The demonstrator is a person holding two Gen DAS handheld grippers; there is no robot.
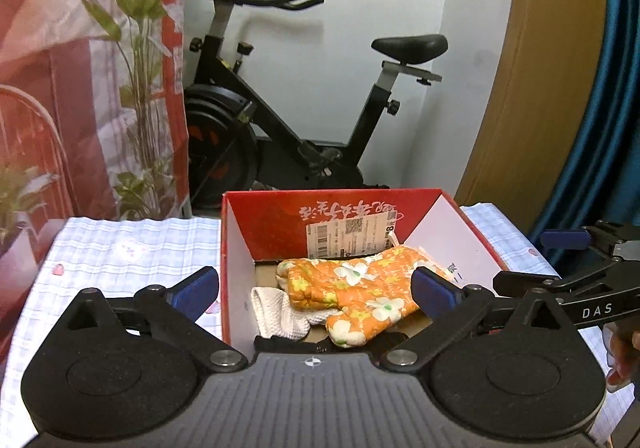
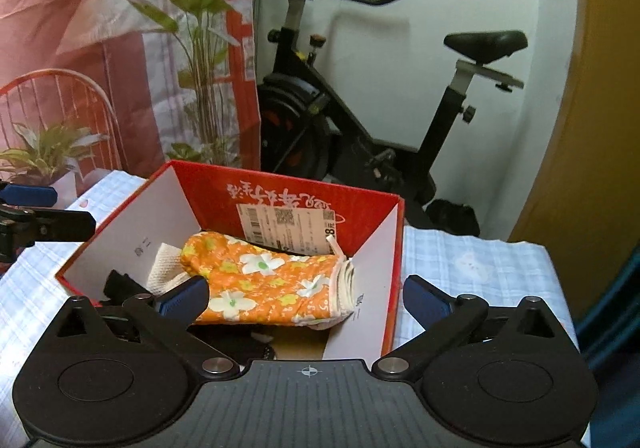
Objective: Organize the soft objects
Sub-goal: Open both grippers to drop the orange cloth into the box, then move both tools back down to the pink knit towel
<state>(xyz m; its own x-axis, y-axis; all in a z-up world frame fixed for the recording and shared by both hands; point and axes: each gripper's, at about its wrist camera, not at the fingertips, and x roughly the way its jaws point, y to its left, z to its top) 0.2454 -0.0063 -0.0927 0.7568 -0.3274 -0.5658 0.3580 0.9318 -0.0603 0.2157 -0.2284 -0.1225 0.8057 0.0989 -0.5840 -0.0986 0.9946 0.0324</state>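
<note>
Left gripper point(image 1: 316, 292): released, holding nothing | Right gripper point(image 2: 306, 302): released, holding nothing | Orange flowered oven mitt point(image 1: 360, 292): inside red box point(image 1: 236, 260), ahead of both fingertips, beside white cloth point(image 1: 280, 312).

1 red box point(image 1: 236, 248) stands on the worktop point(image 1: 132, 248). In it lie 1 orange flowered oven mitt point(image 1: 360, 296), 1 white cloth point(image 1: 280, 312) and 1 black item point(image 2: 120, 284). 1 exercise bike point(image 1: 288, 119) and 2 plants point(image 2: 200, 47) stand behind.
</note>
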